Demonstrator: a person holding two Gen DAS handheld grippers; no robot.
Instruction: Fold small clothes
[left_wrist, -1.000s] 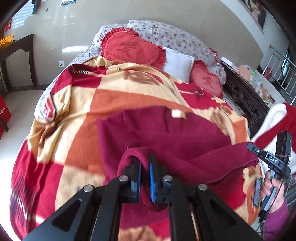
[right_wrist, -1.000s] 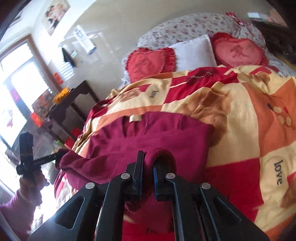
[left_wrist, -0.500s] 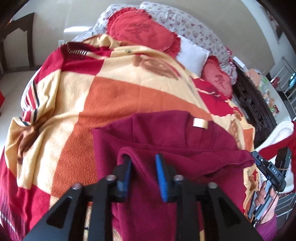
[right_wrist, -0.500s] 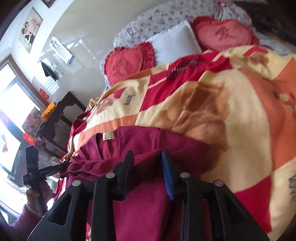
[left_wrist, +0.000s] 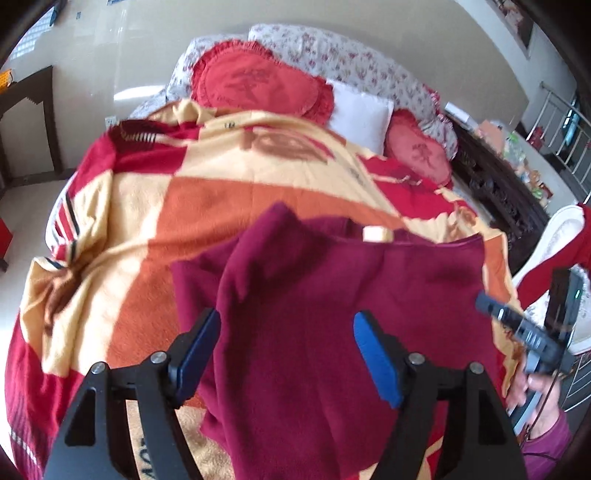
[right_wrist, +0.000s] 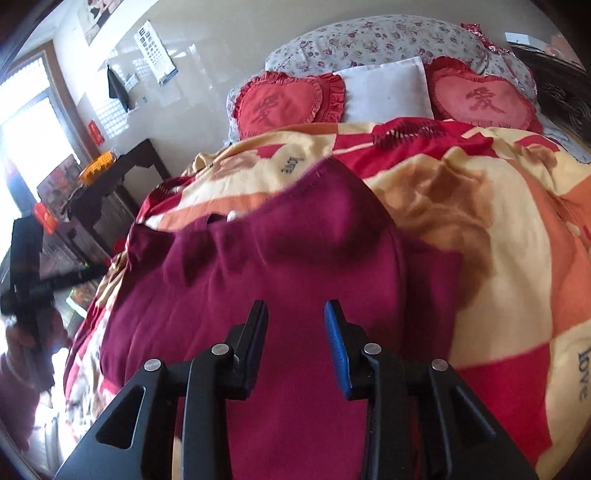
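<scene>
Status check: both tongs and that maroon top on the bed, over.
Left tongs open, just widened, released. Right tongs open, gripping nothing. Maroon top folded over on blanket. Nothing in the way.

R gripper (right_wrist: 295, 334) jaws apart over maroon garment (right_wrist: 280, 266), no pinch; garment lies on checkered blanket (right_wrist: 517, 229), heart pillows (right_wrist: 288, 105) behind.

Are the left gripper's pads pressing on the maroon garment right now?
Apart. The left wrist view shows the left gripper with jaws just opened wide, the maroon garment lying between the pads with visible gaps on both sides.
</scene>
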